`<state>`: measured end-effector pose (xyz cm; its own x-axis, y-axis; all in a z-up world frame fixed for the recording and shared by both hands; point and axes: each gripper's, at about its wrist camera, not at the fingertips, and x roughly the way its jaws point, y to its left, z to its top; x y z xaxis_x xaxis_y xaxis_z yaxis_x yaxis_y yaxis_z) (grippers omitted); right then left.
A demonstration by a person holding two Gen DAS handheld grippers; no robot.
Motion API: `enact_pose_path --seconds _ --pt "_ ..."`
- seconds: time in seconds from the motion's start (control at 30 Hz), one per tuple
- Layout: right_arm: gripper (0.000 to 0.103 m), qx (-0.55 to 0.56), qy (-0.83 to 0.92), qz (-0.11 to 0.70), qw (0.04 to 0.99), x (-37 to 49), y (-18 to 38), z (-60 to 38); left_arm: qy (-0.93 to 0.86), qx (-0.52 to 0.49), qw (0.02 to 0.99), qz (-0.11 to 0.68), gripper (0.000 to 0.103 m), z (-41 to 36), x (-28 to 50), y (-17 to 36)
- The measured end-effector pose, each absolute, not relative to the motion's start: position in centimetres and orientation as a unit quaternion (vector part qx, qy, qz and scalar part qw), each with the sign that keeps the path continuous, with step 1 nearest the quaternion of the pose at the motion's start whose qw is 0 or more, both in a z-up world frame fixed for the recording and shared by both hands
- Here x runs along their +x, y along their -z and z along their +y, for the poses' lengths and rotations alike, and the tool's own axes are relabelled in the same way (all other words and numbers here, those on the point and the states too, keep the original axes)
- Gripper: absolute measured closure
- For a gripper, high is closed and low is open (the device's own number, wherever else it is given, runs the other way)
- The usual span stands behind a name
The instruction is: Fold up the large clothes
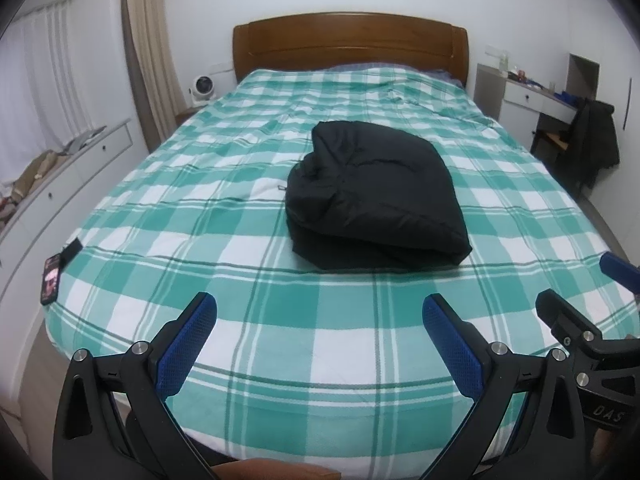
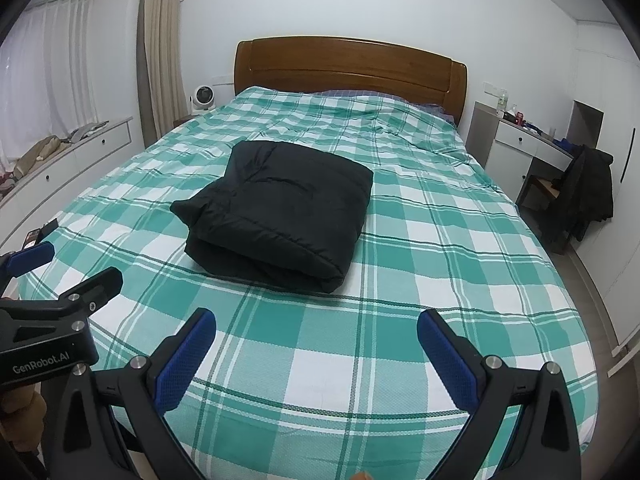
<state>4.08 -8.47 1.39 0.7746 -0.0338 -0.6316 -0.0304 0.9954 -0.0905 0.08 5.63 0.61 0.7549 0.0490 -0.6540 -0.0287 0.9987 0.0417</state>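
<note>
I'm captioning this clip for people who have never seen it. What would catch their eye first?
A black puffy jacket, folded into a thick bundle, lies in the middle of a bed covered in a green-and-white checked sheet. Both grippers hang open and empty over the foot of the bed: the left gripper and the right gripper, blue pads spread wide. Behind stands a wooden headboard.
</note>
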Motion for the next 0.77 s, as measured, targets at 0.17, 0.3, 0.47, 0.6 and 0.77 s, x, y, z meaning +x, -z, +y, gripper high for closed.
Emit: enact_pose_path --seconds 0.17,0.3,0.47,0.6,0.77 --pt "0.001 -0.049 0.0 0.336 0.941 4.0 -1.4 -8.4 -0.018 0.018 0.936 0.352 0.001 5.7 0.1 -0.5" --pt "0.001 -0.051 0.003 0.336 0.94 4.0 -1.3 -8.5 -0.019 0.015 0.934 0.355 0.001 5.8 0.3 -0.3" --pt "0.001 -0.049 0.007 0.34 0.939 4.2 -1.1 -8.7 -0.02 0.016 0.933 0.359 0.001 6.0 0.6 -0.1" --pt "0.001 -0.047 0.008 0.342 0.939 4.3 -0.9 -9.0 -0.013 0.007 0.933 0.361 0.001 6.1 0.8 0.0" --pt "0.001 -0.042 0.01 0.345 0.938 4.5 -0.7 -9.5 -0.018 0.013 0.933 0.359 0.001 5.7 1.0 0.3"
